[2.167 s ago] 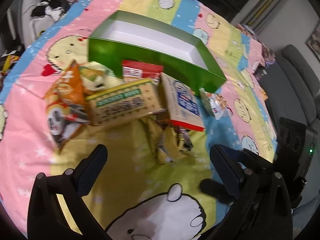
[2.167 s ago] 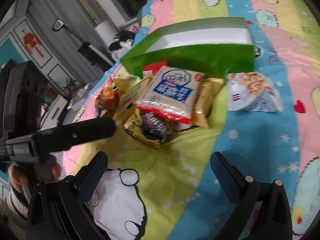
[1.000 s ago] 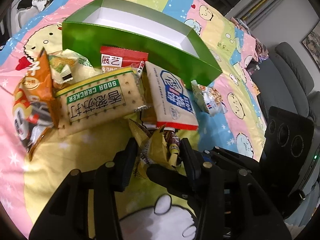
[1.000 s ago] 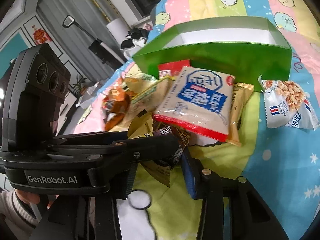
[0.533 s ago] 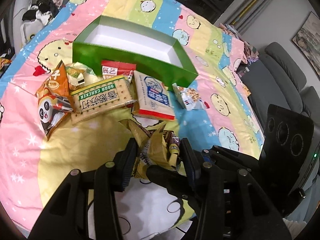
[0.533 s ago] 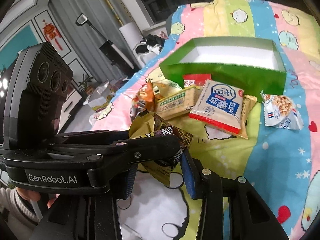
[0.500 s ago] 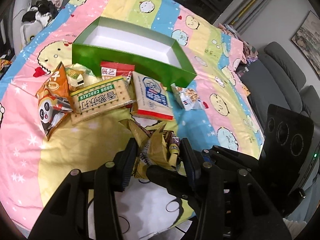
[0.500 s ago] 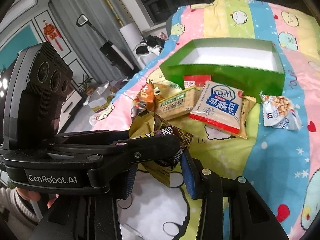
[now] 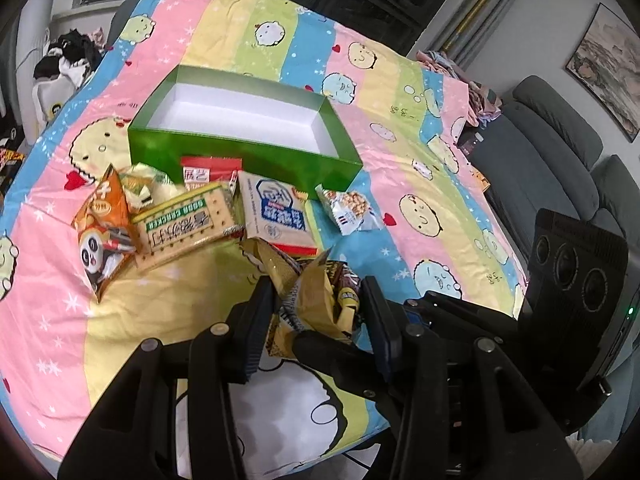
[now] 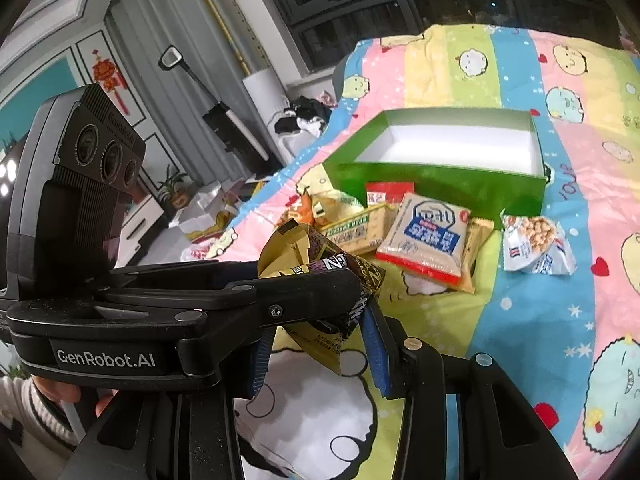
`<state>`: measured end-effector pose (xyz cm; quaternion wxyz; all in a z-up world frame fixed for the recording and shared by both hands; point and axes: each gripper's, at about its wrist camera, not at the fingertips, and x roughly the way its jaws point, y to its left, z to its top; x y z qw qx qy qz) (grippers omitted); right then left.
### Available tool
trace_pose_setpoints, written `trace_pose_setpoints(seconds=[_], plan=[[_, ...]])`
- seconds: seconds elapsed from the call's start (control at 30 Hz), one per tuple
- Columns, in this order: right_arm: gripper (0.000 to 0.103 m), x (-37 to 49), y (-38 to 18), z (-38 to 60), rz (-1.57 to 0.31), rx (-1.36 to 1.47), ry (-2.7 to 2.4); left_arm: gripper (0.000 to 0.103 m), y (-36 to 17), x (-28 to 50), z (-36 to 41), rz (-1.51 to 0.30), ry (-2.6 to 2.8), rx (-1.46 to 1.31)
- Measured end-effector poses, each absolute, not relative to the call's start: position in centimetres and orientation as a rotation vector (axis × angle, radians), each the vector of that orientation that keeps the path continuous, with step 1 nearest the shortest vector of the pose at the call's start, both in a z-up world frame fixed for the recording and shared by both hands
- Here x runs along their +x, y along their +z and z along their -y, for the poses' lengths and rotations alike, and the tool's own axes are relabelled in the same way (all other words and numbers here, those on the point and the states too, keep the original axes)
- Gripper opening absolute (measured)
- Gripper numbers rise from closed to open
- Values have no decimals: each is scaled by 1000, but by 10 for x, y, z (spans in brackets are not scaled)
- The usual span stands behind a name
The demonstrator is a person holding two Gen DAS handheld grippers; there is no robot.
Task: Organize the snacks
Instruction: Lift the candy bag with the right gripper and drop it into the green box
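Left wrist view: the left claw [image 9: 318, 312] and the right claw [image 9: 332, 338] both pinch one crumpled gold-and-dark snack packet [image 9: 308, 300], lifted clear of the cartoon bedsheet [image 9: 60, 320].
Claw state: each claw is narrowed onto the packet, pads pressing its foil; the right claw reaches in from 4 o'clock.
Step in hand: carrying the first packet toward the green box [image 9: 240, 152], judged from the box's bare white floor.
Box position: at 12 o'clock from the claws, well apart, beyond the snack pile [image 9: 208, 216].
Next move calls for: a forward carry over the pile and near wall, then both claws letting go together.
Right wrist view adds: the left claw [image 10: 316, 292] crossing from 9 o'clock, a sleeved hand [image 10: 60, 396] beneath it, and a peanut packet [image 10: 536, 248] at 2 o'clock.
Left wrist view adds: the grey sofa [image 9: 560, 152] at 3 o'clock.
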<state>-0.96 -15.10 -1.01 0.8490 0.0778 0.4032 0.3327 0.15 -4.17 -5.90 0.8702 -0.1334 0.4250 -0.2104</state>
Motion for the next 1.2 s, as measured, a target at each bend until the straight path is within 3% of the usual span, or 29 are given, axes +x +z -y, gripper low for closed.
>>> trace_pose_setpoints(seconds=[0.77, 1.2], plan=[[43, 72, 50, 174, -653, 152, 620, 44, 12, 98, 59, -757, -531, -207], [43, 153, 13, 165, -741, 175, 614, 44, -25, 180, 46, -877, -498, -284]])
